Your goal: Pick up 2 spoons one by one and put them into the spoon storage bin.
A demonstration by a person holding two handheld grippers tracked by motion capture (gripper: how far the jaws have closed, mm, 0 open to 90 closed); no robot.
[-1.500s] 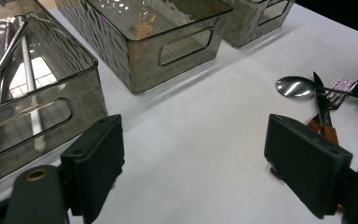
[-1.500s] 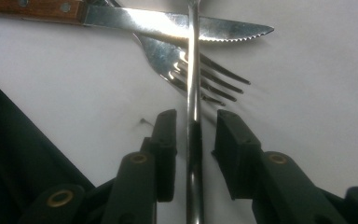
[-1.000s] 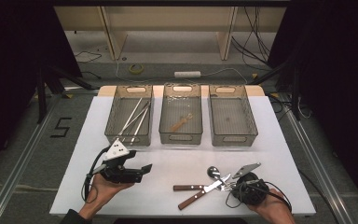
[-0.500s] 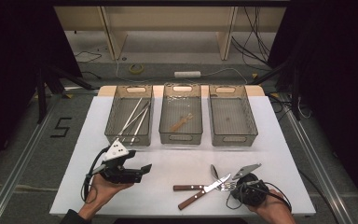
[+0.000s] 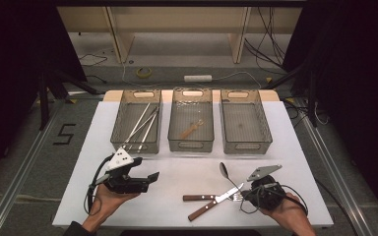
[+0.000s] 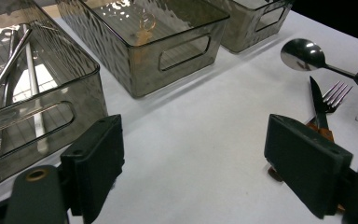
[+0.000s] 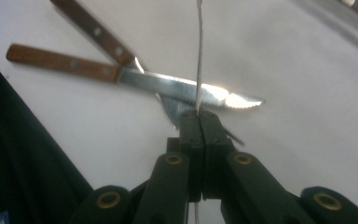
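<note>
While the high view looks down on the white surface (image 5: 285,147), the right tongs (image 5: 248,194) near its front right corner are clamped on the thin handle of a shiny metal spoon (image 5: 224,171), bowl lifted toward the three smoky plastic bins (image 5: 191,145). A wooden-handled knife (image 5: 211,202) and wooden-handled fork (image 5: 206,197) lie crossed just beside. The left tongs (image 5: 152,178) stand wide apart, gripping nothing.

From the left gripper view, the spoon (image 6: 303,53) hangs above the knife (image 6: 318,105).

From the right gripper view, the right tongs (image 7: 199,119) pinch the spoon's handle (image 7: 198,56) edge-on.
</note>
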